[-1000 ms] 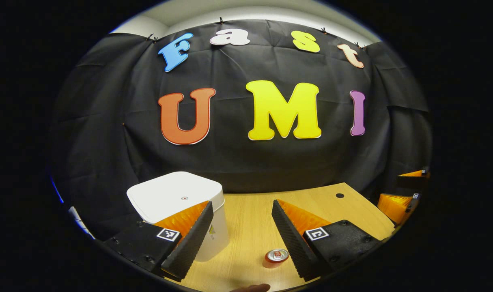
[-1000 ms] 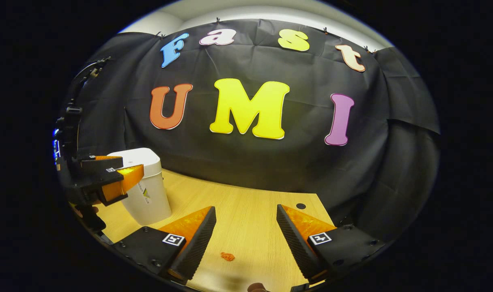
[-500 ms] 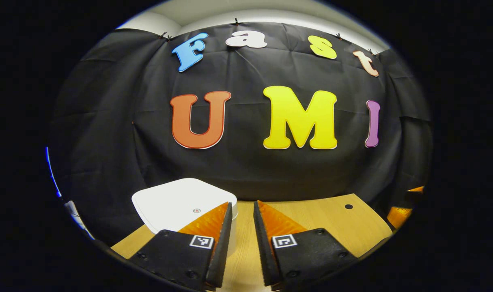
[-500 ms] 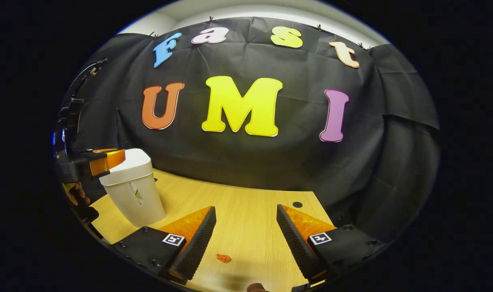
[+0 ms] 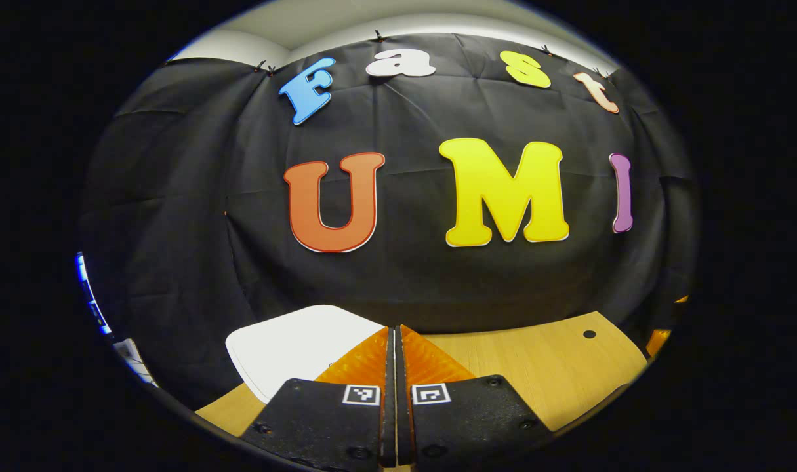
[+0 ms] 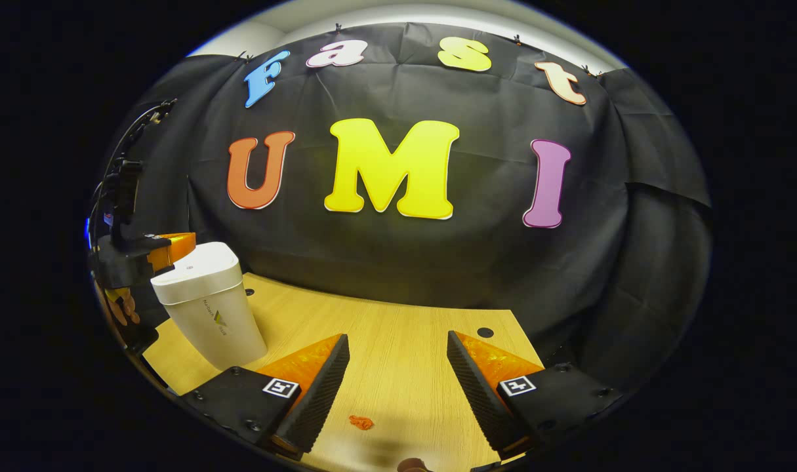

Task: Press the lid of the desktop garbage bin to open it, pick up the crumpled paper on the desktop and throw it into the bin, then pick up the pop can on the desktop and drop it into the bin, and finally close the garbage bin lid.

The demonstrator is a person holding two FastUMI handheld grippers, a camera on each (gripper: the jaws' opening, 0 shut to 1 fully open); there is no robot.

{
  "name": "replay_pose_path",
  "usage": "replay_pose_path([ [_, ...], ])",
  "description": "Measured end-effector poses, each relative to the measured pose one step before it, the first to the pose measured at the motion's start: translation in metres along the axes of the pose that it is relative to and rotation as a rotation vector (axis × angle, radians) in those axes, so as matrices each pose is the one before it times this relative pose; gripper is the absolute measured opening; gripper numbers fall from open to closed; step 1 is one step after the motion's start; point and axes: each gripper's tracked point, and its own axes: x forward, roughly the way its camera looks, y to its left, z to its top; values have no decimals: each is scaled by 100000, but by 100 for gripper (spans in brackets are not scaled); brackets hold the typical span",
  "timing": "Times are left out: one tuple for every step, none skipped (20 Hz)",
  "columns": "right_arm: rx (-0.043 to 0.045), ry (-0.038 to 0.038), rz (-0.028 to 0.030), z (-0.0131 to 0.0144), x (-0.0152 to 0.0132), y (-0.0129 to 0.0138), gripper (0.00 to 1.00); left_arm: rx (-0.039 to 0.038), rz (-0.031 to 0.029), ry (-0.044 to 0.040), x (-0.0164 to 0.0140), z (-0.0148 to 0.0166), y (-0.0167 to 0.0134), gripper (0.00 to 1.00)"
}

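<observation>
A white desktop bin point(image 6: 208, 314) stands at the table's left with its lid point(image 5: 293, 347) down. My left gripper point(image 5: 393, 334) is shut with nothing between its fingers, its tips over the lid's right part. In the right gripper view the left gripper point(image 6: 168, 246) sits just above the lid's far edge, and I cannot tell whether they touch. My right gripper point(image 6: 397, 341) stands open above the table. A small orange crumpled paper point(image 6: 361, 423) lies on the wood between and below its fingers.
The wooden table point(image 6: 398, 328) has a small round hole point(image 6: 485, 332) near its back right corner and another point(image 6: 249, 292) behind the bin. A hand point(image 6: 119, 305) holds the left gripper beside the bin. The black cloth wall stands close behind the table.
My left gripper has gone from wide open to shut and has moved forward over the bin lid; the pop can slid out of its view. The right gripper has barely moved.
</observation>
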Motion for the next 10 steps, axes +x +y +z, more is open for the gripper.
replay_pose_path([
  [-129, 1049, 306, -204, 345, 179, 95, -1497, 1502, 741, 495, 13, 617, 3],
  [-510, 478, 433, 92, 316, 157, 95, -623, 2448, 854, 390, -44, 664, 3],
  [-685, 212, 289, 61, 146, 174, 95, -430, 2223, 672, 197, -239, 419, 3],
  [-604, 296, 620, 123, 229, 298, 95, 349, 3368, 1349, 319, -197, 897, 3],
  [-819, 405, 823, -160, 161, 449, 95, -384, 1681, 2256, 232, -574, 576, 2],
  [-949, 484, 1108, -7, 189, 475, 95, -138, 1440, 2137, 126, -458, 355, 2],
  [-1215, 563, 820, -216, 129, 362, 94, -798, 1098, 2106, 162, -440, 530, 3],
  [-804, 569, 809, -134, 26, 373, 95, -1091, 660, 1362, 119, -308, 333, 3],
  [-423, 593, 704, -194, 11, 299, 95, -880, 820, 1779, 59, -287, 183, 3],
  [-66, 326, 625, -59, -14, 168, 95, -670, 749, 1288, 50, -309, 281, 3],
])
